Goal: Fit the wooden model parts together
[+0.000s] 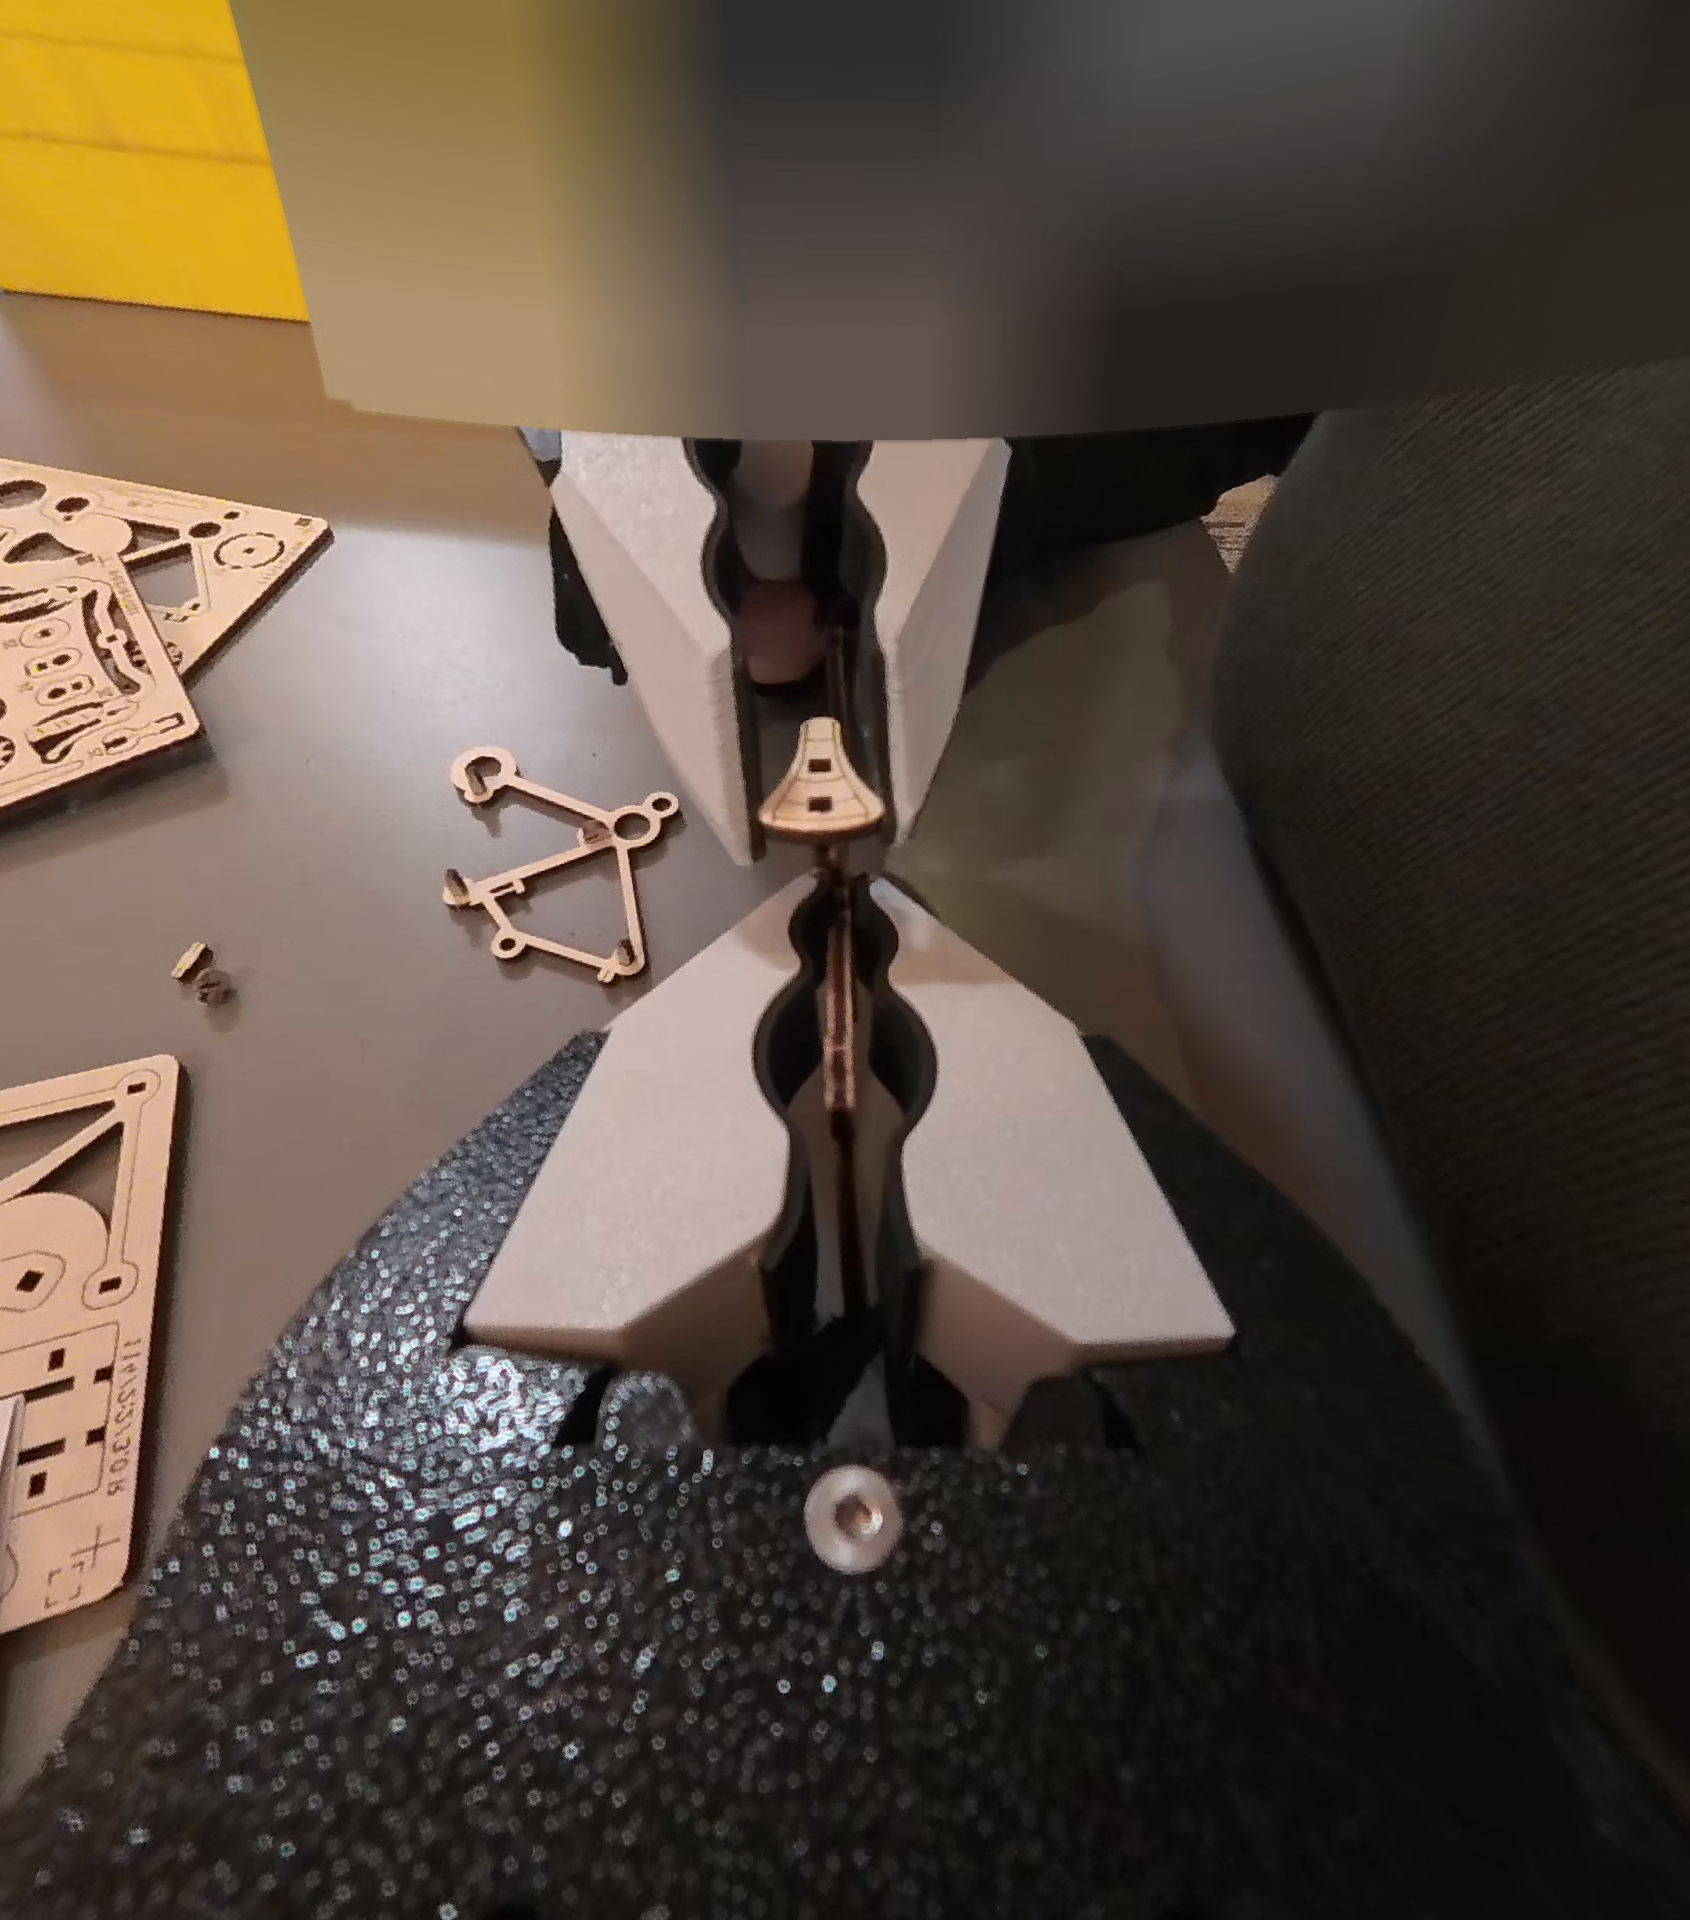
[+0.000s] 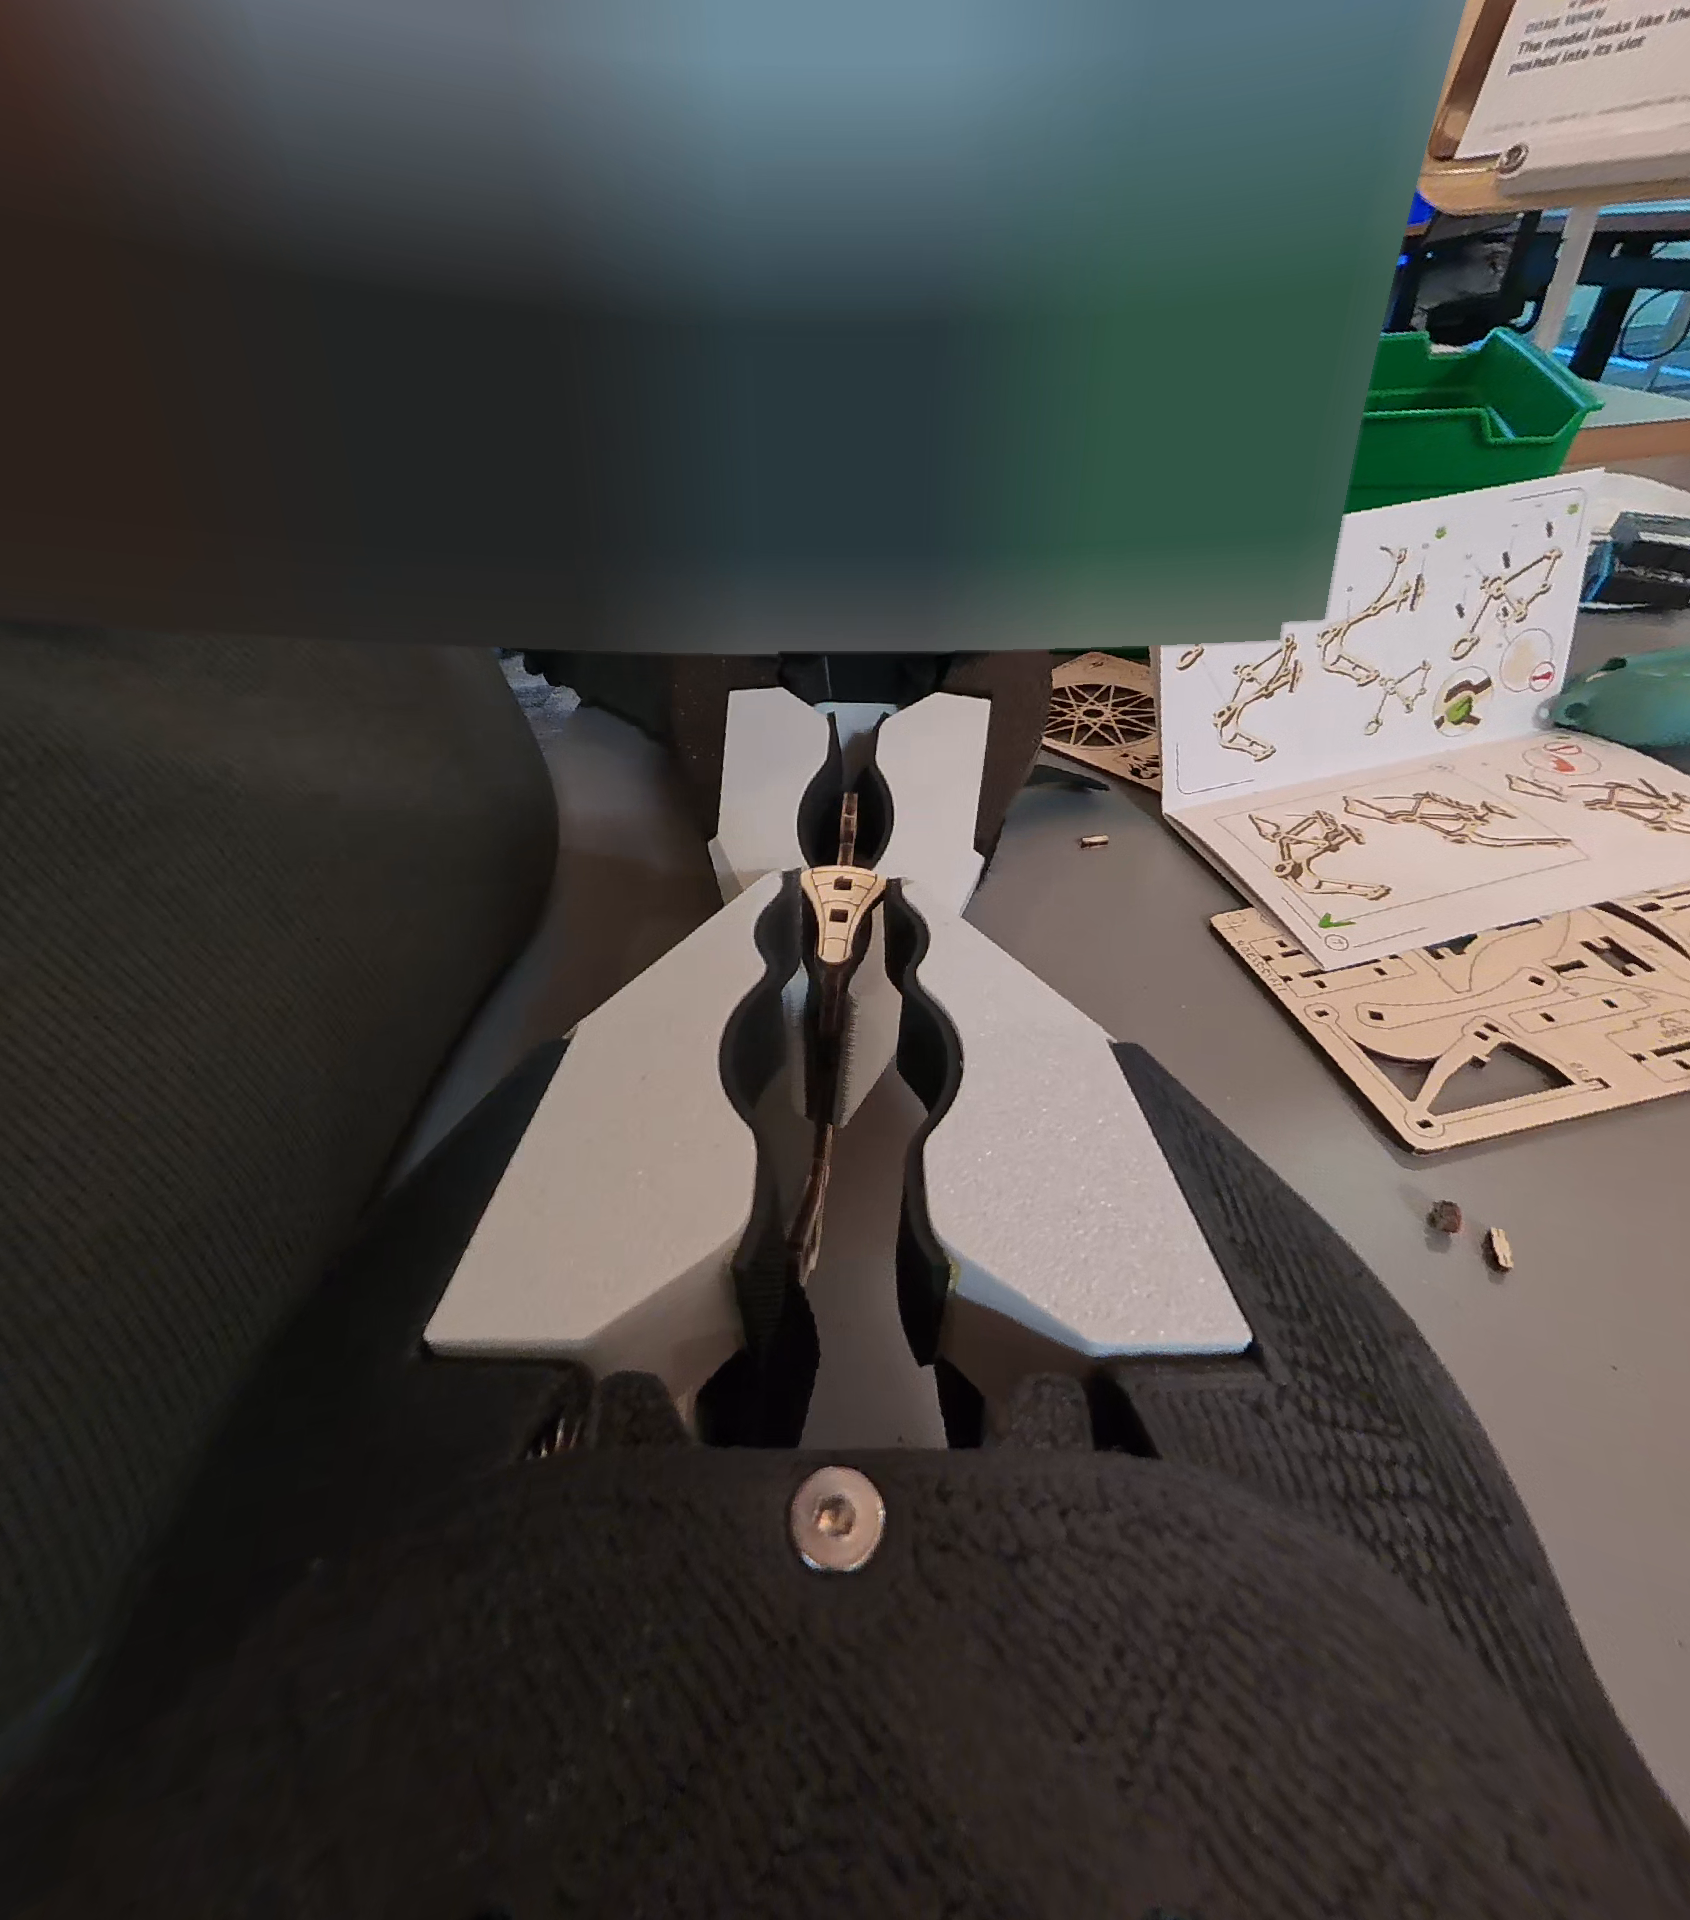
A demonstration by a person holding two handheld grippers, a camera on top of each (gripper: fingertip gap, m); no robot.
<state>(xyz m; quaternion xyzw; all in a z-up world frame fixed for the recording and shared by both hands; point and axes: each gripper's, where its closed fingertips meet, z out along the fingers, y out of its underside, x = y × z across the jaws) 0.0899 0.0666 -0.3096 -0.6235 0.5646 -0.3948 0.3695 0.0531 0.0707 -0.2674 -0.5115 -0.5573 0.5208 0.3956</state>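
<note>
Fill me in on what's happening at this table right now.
A person is putting together a wooden model with a gripper in each hand, held tip to tip above the grey table. The left gripper is shut on a thin wooden strip. The right gripper holds a small saddle-shaped piece, which meets the end of the strip. A partly built wooden frame lies on the table with cut-out sheets, and an instruction booklet stands open nearby.
</note>
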